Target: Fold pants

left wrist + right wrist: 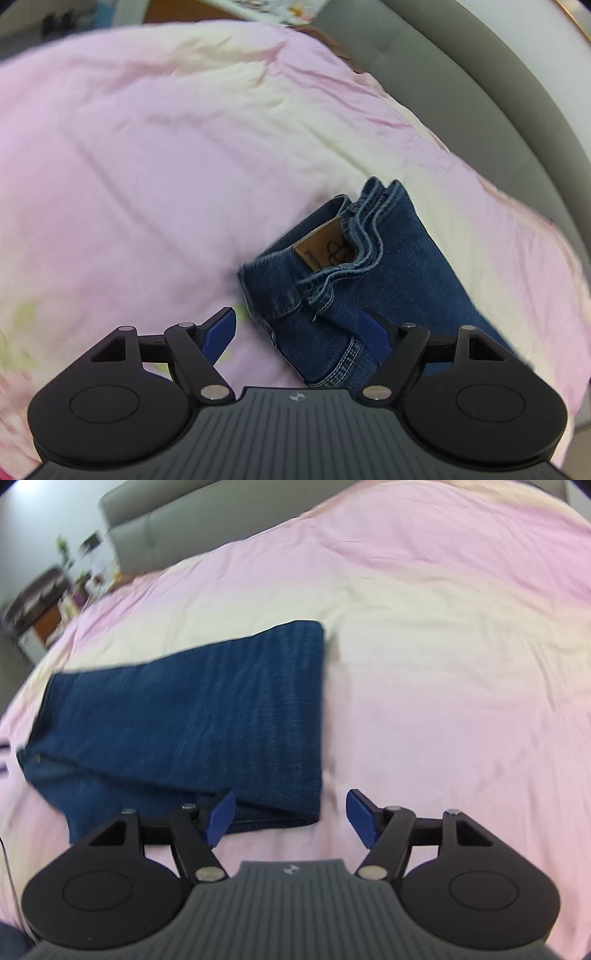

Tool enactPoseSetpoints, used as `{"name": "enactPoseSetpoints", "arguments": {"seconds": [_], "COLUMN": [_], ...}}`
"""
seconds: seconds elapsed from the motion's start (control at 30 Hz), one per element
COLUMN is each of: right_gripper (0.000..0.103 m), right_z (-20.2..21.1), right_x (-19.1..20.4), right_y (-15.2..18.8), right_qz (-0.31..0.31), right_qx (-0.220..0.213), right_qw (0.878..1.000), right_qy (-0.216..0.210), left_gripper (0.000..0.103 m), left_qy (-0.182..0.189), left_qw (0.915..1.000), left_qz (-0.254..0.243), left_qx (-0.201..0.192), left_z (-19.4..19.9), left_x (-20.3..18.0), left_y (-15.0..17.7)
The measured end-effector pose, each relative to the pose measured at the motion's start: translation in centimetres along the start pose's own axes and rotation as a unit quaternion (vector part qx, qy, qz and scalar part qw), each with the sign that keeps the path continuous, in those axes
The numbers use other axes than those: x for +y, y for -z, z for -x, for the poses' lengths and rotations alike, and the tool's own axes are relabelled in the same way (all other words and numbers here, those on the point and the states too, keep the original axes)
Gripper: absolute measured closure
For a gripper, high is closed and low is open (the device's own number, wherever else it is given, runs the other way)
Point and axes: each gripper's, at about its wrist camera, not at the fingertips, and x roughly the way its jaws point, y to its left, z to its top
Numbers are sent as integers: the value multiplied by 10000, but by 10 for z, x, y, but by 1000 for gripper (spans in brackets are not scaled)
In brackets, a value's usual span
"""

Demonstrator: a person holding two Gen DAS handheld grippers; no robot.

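The left tool (301, 334) hangs with its jaws wide apart over the waistband end of the jeans (354, 280), gripping nothing. The right tool (291, 816) is likewise apart and empty at the near fold edge. The jeans (184, 716) lie folded lengthwise on the bed (443, 664); I judge another fold is left, with open bedding to the right.

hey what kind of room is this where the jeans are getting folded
Most likely a bedroom. The jeans lie on a wide pink bedspread that fills both views, a grey padded headboard stands at its far edge, and a cluttered small bedside cabinet sits beside it.
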Motion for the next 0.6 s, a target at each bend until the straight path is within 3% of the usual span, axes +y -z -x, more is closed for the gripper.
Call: {"name": "enactPoseSetpoints", "arguments": {"seconds": [0.17, 0.33, 0.47, 0.53, 0.6], "right_gripper": [40, 42, 42, 61, 70], "right_z": [-13, -39, -65, -72, -75], "right_x": [-30, -53, -63, -62, -57], "right_y": [-7, -1, 10, 11, 10], "right_qz": [-1048, -1911, -2386, -2531, -2615], "right_qx": [-46, 31, 30, -42, 40], "right_qw": [9941, 9794, 9660, 9600, 9559], "right_qy": [-263, -650, -997, -1200, -1335], "left_gripper": [15, 17, 37, 51, 67], "left_qy": [396, 337, 153, 141, 81], "left_qw": [9951, 9961, 9987, 9991, 9991], "left_qz": [891, 797, 429, 273, 66], "left_qx": [-170, -182, -232, -304, -411], "left_z": [-22, -46, -54, -51, -43], "left_x": [16, 11, 3, -1, -11], "left_y": [6, 9, 9, 9, 8]}}
